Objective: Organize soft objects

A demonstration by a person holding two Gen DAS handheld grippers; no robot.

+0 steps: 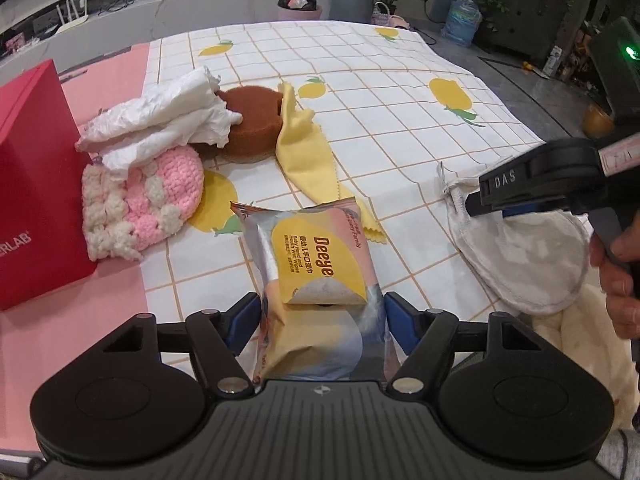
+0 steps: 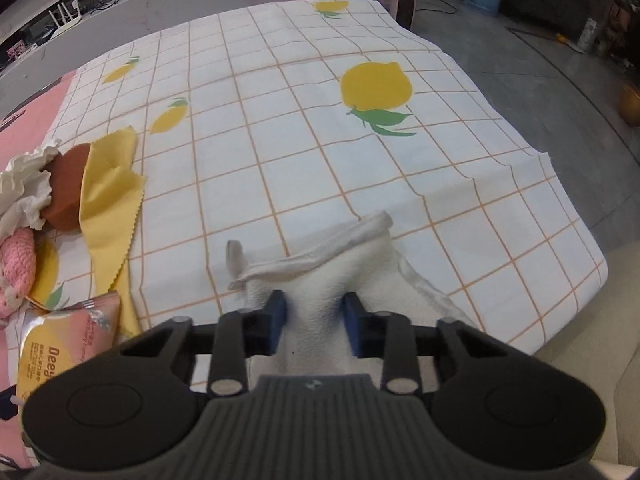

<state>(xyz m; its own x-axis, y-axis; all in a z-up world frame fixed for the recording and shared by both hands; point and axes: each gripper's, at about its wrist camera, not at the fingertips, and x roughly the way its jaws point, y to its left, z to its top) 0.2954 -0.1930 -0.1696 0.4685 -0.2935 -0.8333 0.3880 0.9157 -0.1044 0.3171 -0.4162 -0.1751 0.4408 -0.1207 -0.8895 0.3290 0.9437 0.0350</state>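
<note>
Each tool grips one item: left (image 1: pixel 320 316) wipes pack (image 1: pixel 316 264), right (image 2: pixel 316 316) white cloth (image 2: pixel 320 280).

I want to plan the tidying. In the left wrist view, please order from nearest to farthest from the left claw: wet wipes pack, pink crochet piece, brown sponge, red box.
1. Wet wipes pack: between the left claw fingers.
2. Pink crochet piece: ahead, left.
3. Brown sponge: farther ahead, under white cloth.
Red box, far left: too close to the crochet piece to rank.

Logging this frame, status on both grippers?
Left hand-held gripper shut on wet wipes pack. Right hand-held gripper shut on white towel mitt. Soft pile by red box; path clear.
</note>
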